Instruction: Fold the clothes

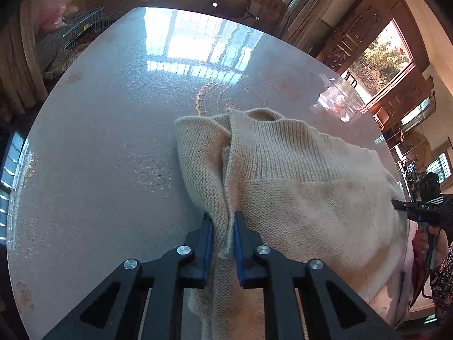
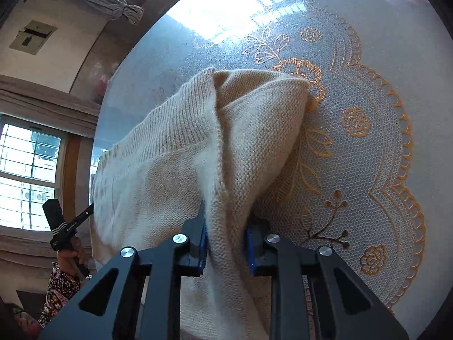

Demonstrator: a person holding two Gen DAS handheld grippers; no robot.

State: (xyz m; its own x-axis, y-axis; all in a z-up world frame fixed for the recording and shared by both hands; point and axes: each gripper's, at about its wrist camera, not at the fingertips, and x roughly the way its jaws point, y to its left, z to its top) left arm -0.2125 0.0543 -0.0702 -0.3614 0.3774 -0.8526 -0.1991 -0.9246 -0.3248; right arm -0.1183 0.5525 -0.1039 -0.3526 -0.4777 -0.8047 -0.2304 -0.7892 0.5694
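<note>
Knitwear is filling the middle of both views: a cream sweater (image 1: 283, 175) (image 2: 175, 155), loosely knitted, with a ribbed band along one edge and a soft, slightly fuzzy face. It is lying partly on the surface and partly lifted, draping in thick rounded folds up toward both pairs of tongs, with its far edge hanging past the rim on the person's side.

The left tongs (image 1: 222, 221) are pinching a vertical ridge of the knit between their blue pads, the jaws standing nearly together with only the bunched fabric between them. The right tongs (image 2: 225, 221) are doing the same on another fold, their jaws a little wider because a thicker roll of cloth is passing through them. Each tool is showing at the edge of the other's view, held in a hand with a dark floral sleeve (image 2: 61, 286) behind it.

Underneath, the round surface (image 1: 99, 147) (image 2: 424, 113) is gleaming, covered with a pale, finely speckled cloth under a glossy sheet that is reflecting the windows. A lace-like centrepiece (image 2: 354, 147) with a scalloped border and orange-gold roses and leaves is lying beside and partly under the sweater.

Around it, the room is glowing warm: bright windows (image 1: 379, 59), carved dark wood panelling, heavy grey curtains (image 1: 305, 8), and a wire cage (image 1: 73, 31) standing off by the wall.
</note>
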